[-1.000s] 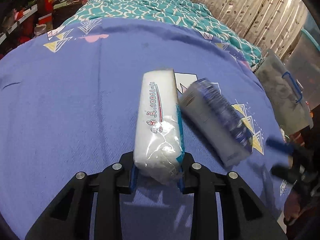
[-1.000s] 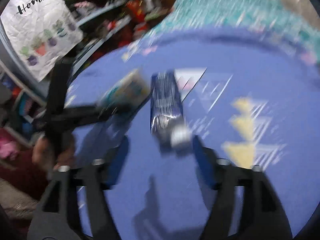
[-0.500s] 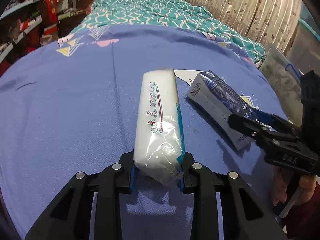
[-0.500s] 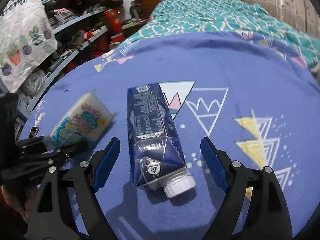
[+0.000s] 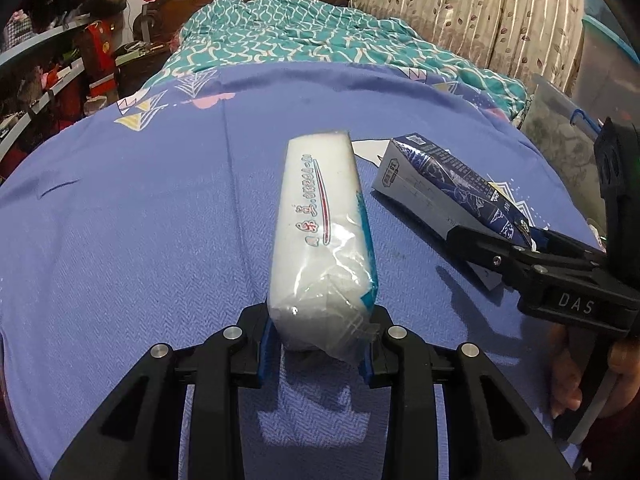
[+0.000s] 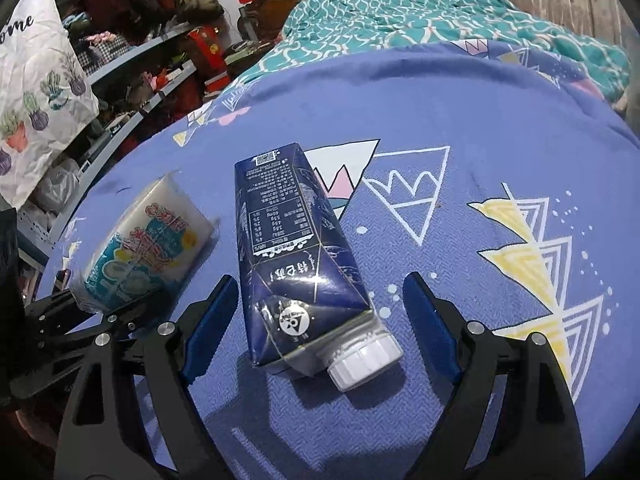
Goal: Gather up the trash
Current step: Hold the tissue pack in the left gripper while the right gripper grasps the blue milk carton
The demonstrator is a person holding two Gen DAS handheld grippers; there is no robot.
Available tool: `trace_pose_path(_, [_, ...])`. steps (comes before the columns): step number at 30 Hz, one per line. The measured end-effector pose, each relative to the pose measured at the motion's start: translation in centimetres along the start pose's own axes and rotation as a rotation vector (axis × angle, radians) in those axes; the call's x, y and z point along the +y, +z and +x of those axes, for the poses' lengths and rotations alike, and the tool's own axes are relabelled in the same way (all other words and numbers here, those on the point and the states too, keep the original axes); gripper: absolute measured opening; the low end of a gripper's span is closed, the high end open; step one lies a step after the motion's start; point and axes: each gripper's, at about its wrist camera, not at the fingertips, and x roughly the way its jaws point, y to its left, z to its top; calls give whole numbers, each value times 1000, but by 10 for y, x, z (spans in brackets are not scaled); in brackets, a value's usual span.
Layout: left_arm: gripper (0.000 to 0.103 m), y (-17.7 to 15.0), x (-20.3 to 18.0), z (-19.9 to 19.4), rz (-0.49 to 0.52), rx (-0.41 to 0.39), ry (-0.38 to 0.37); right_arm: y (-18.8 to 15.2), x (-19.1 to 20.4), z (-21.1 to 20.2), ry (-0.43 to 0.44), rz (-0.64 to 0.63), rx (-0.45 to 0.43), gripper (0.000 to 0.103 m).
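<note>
Since the earlier frames, the right gripper (image 6: 316, 332) has come down around the cap end of the dark blue drink carton (image 6: 294, 256), and its fingers (image 6: 210, 326) have just been opening further; they now stand spread wide on either side of the carton, clear of its walls, so the carton is between them but not pinched. It lies on its side on the blue patterned bedsheet (image 6: 460, 128), white screw cap (image 6: 362, 362) toward the right wrist camera. The left gripper (image 5: 318, 344) has eased its fingers slightly, yet the blue pads still pinch the near end of the white tissue pack (image 5: 322, 236), which extends away from the left wrist camera over the sheet. Tissue pack and carton sit near each other, not touching. In the left wrist view, a hand (image 5: 580, 368) grips the right gripper's handle at the right edge. A teal patterned blanket (image 5: 288, 40) covers the far part of the bed.
</note>
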Motion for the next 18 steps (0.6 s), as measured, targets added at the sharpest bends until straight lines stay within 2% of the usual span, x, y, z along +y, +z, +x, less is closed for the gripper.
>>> trace_pose_path(18, [33, 1, -2, 1, 18, -8, -2, 1, 18, 3, -50, -21, 9, 88])
